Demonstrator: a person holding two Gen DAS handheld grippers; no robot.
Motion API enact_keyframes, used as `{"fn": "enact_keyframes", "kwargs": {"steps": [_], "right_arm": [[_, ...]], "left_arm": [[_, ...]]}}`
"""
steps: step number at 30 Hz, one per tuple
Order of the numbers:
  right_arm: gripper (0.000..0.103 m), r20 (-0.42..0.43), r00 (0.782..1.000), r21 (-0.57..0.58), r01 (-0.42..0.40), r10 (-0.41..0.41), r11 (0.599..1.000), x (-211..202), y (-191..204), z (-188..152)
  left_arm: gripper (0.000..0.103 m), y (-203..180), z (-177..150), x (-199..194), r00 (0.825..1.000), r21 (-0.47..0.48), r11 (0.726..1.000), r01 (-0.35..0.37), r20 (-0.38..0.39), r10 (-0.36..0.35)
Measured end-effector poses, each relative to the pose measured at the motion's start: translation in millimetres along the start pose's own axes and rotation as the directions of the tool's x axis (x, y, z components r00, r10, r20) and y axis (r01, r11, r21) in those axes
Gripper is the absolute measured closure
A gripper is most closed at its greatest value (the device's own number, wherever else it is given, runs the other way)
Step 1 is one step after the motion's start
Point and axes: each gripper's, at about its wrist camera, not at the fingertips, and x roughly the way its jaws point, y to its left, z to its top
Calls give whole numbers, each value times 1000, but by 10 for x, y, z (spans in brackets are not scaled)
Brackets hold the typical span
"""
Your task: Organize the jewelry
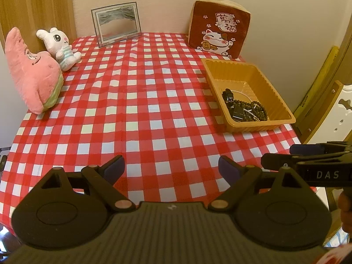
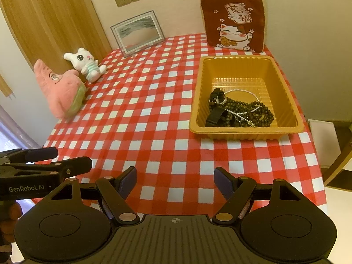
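At the bottom of the left wrist view my left gripper [image 1: 171, 169] hangs over the checked surface [image 1: 136, 114], jaws wide with nothing between them. At the bottom of the right wrist view my right gripper [image 2: 175, 181] shows the same — jaws wide, only cloth under the gap. Each gripper shows in the other's view, side on at the lower edge.

Further up, at right of centre in the right wrist view, sits the tray [image 2: 288, 92], near the right edge of the surface. The jewelry [image 2: 242, 110] lies heaped in its near half: dark beads, a thin pale chain and a black strap, tangled together.

At the left edge of the frame a pink plush [image 2: 59, 88] leans beside a white bunny [image 2: 84, 65]. Farthest back, against the wall, stand a picture frame [image 2: 137, 33] and a red cat cushion [image 2: 234, 22] — the cushion just behind the tray.
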Motion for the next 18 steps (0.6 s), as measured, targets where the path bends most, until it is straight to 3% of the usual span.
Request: {"fn": "enact_keyframes", "kwargs": {"steps": [18], "right_arm": [[26,0,1000,-16,-4,4,1000,47,-5,66]], "left_arm": [[12,17,55,21,1000,2,1000,1,2,-1]]}}
